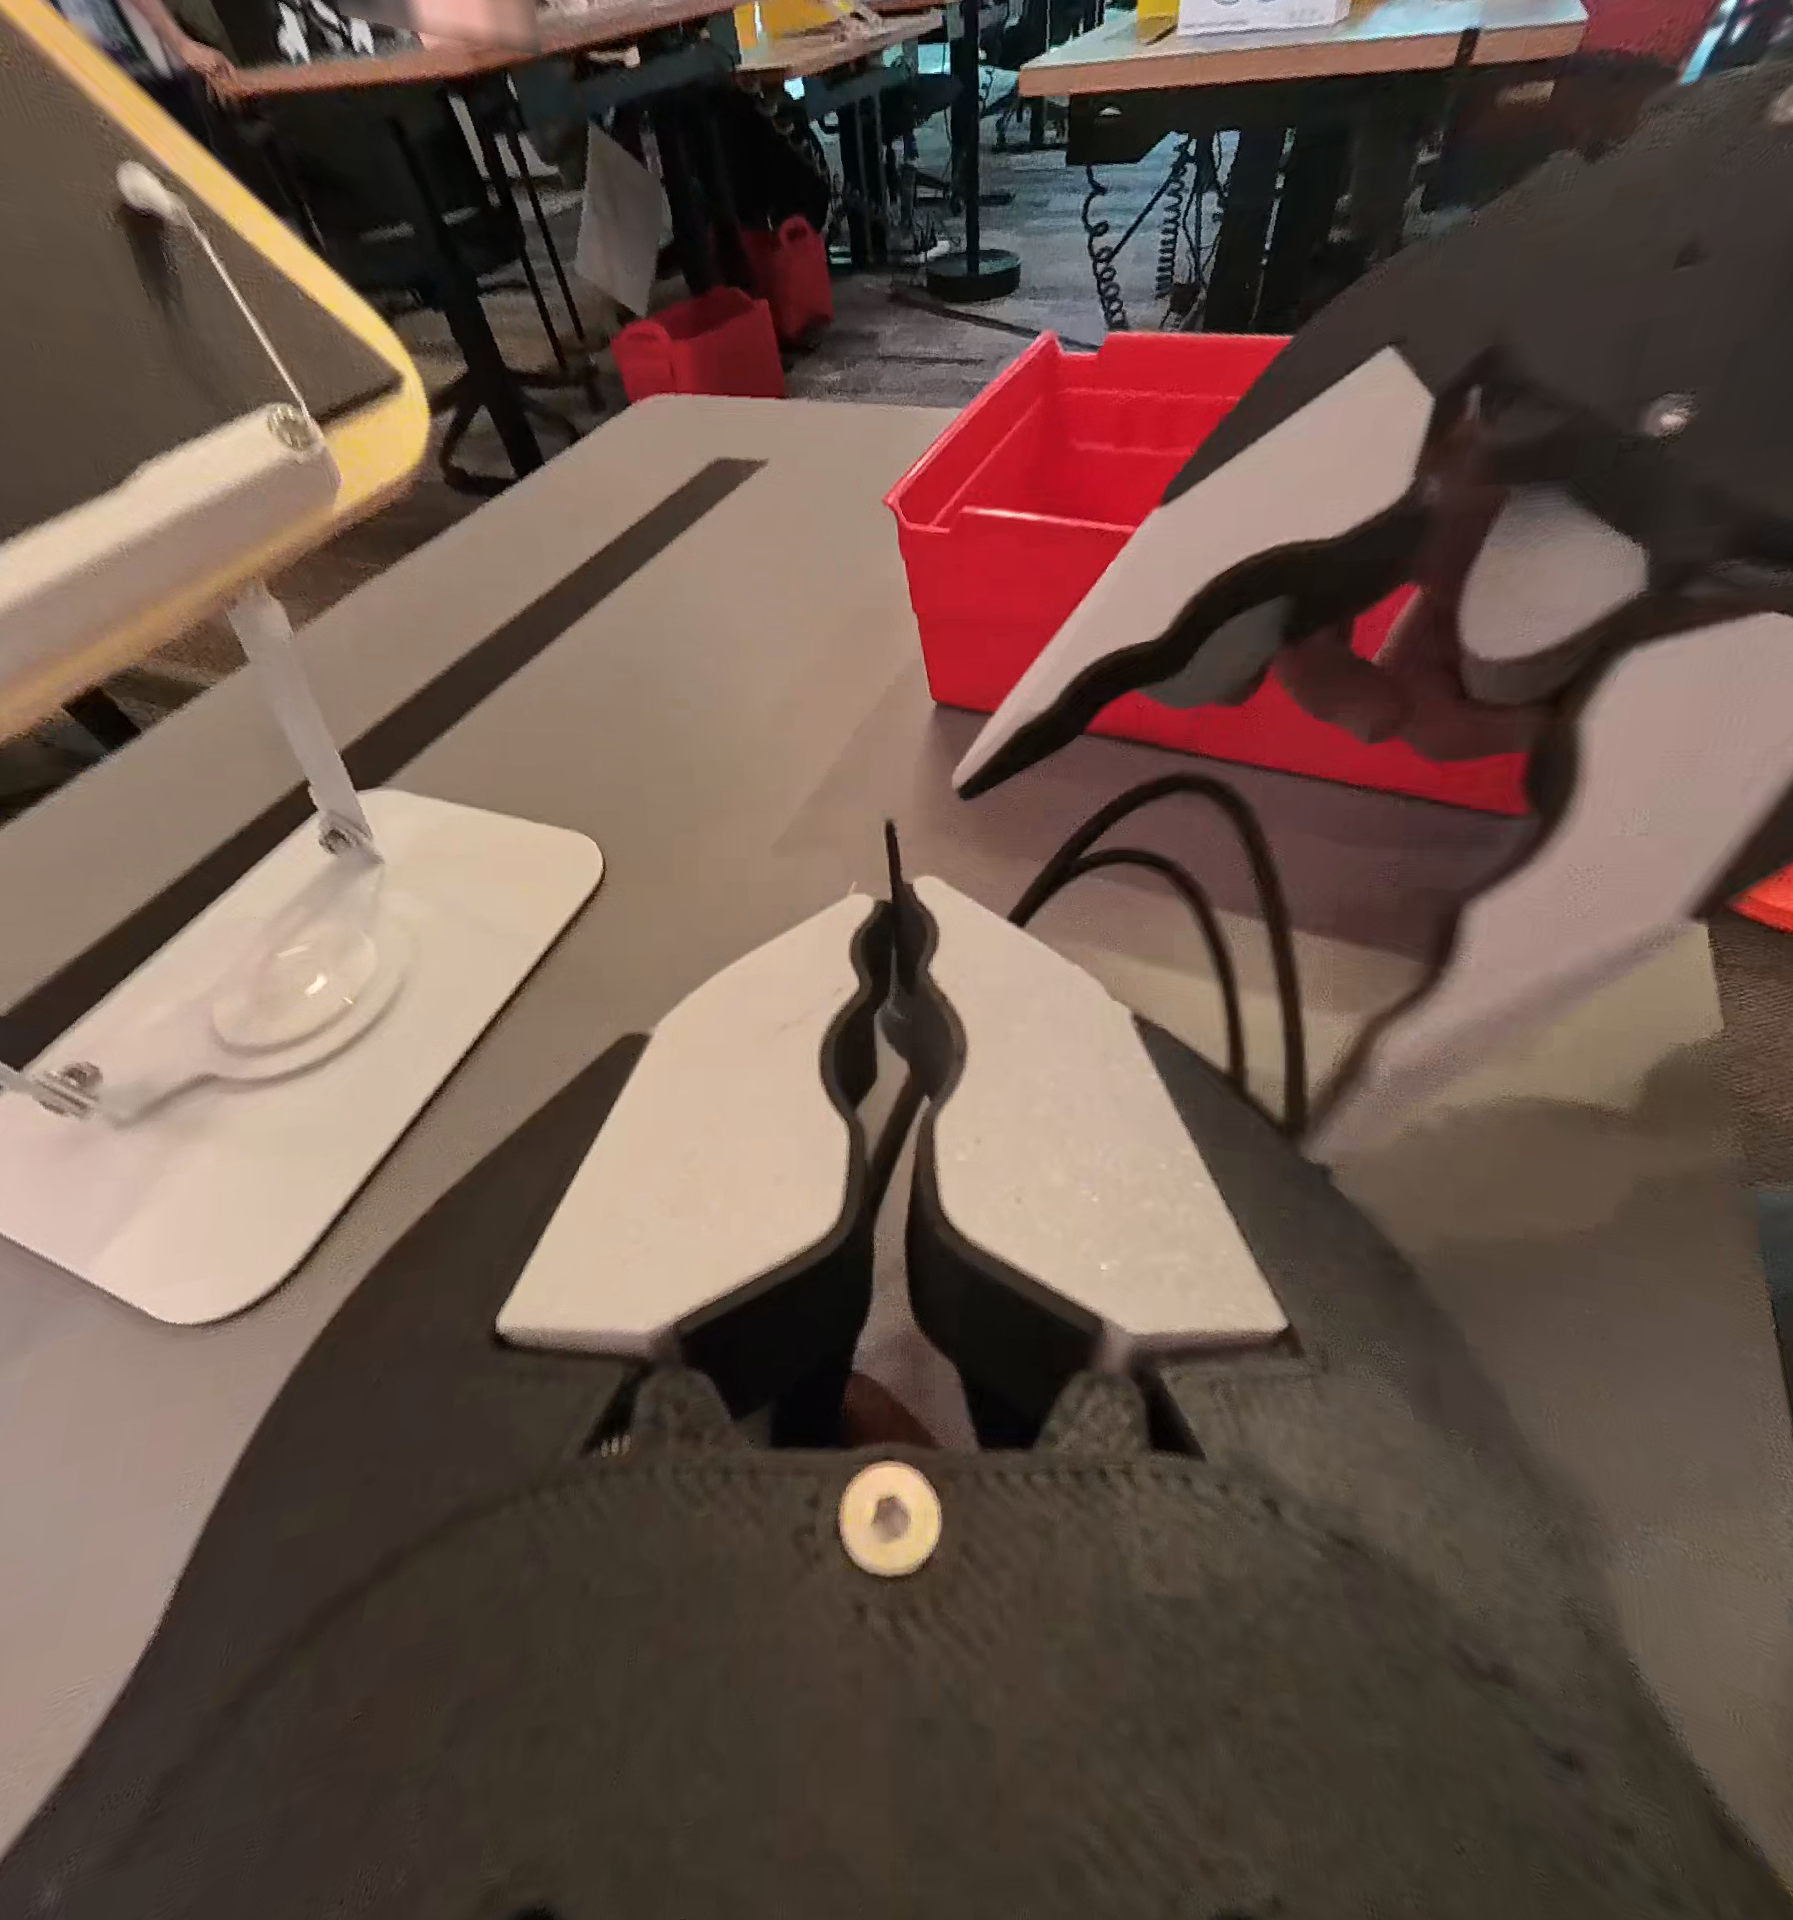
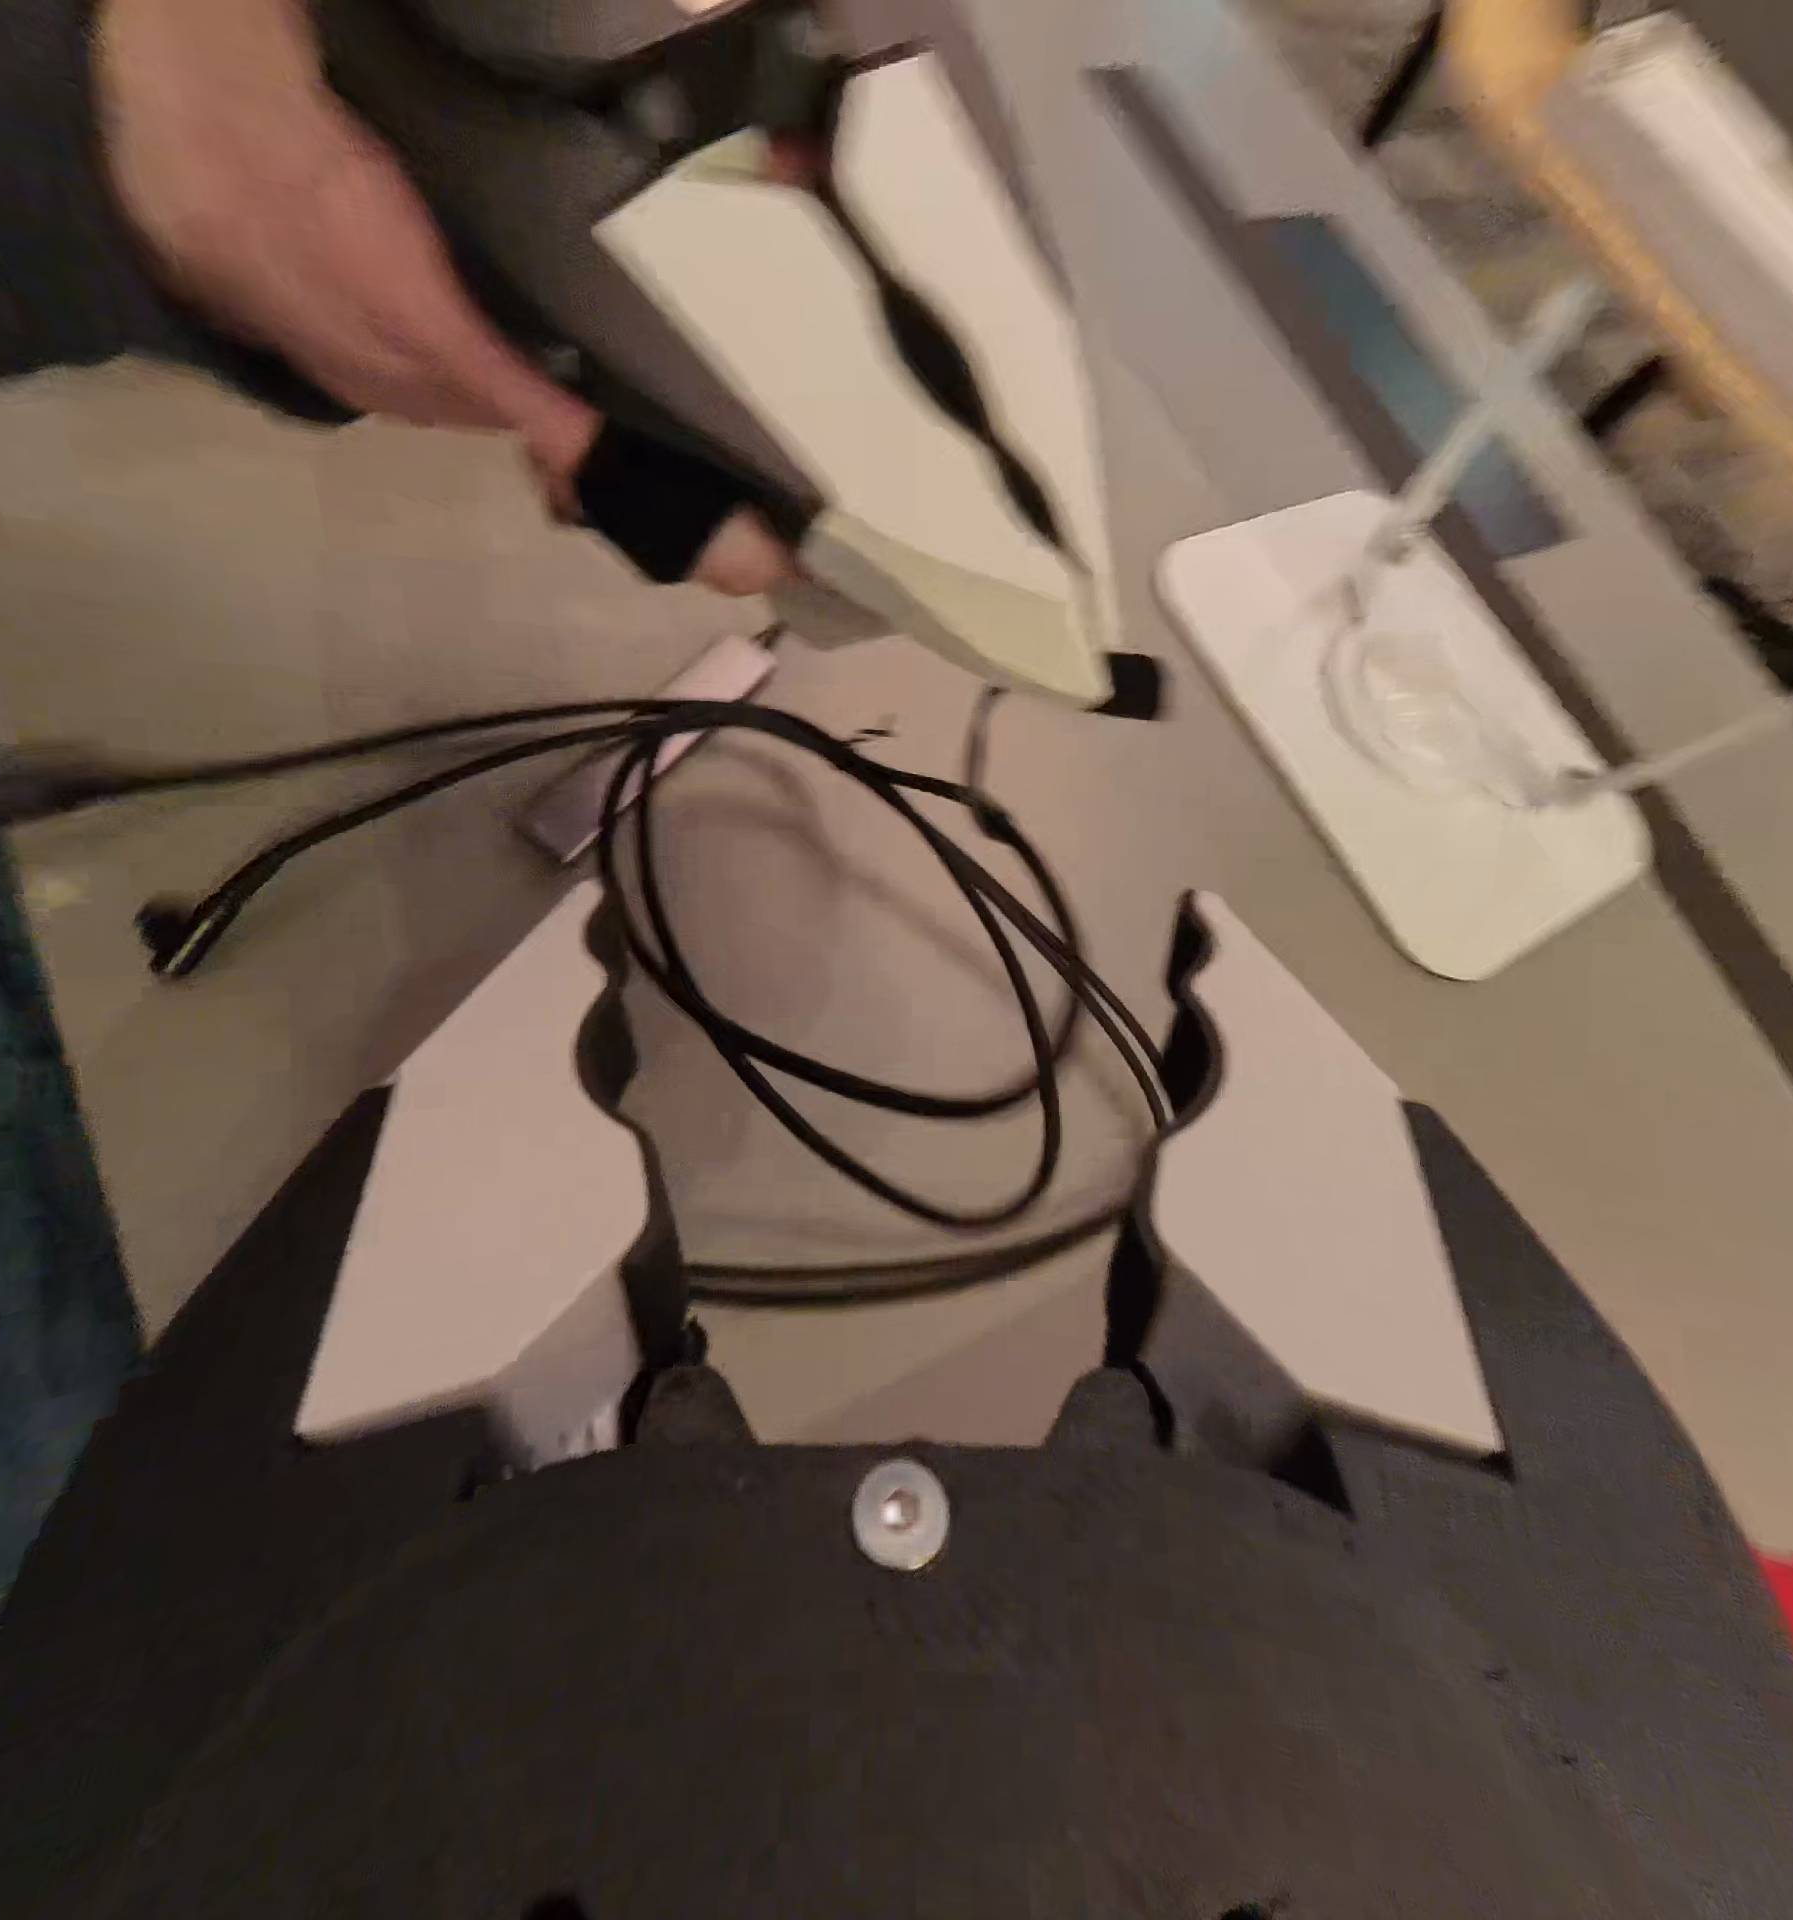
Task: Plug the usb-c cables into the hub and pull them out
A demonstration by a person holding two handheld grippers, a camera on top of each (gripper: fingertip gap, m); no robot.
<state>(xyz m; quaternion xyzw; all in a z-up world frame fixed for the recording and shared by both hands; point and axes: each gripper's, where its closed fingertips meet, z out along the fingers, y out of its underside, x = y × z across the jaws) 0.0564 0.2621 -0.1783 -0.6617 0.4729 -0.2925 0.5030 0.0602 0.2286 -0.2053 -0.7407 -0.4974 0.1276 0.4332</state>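
Observation:
My left gripper [image 1: 897, 914] is shut on a thin black usb-c cable plug [image 1: 894, 873] that sticks out past its tips, held above the grey table [image 1: 663, 727]. In the right wrist view the left gripper [image 2: 1089, 665] points down, with the plug [image 2: 1131, 681] at its tip. My right gripper [image 2: 897, 935] is open and empty above loops of black cables [image 2: 871, 1081]. It also shows at the right of the left wrist view [image 1: 1141, 956]. The silver hub [image 2: 570, 821] lies flat under the cables, partly hidden. Loose cable ends [image 2: 180, 930] lie at the left.
A white stand base with a clear arm [image 1: 279, 1039] stands at the left and carries a yellow-edged board [image 1: 144, 312]. The base shows in the right wrist view [image 2: 1391, 748]. A red bin [image 1: 1027, 540] sits at the table's far side. A person's hand [image 2: 352, 260] holds the left gripper. The gap from one gripper's tips to the other's is roughly 5 centimeters. The silver hub [image 2: 570, 821] lies around 12 centimeters away from my right fingertips.

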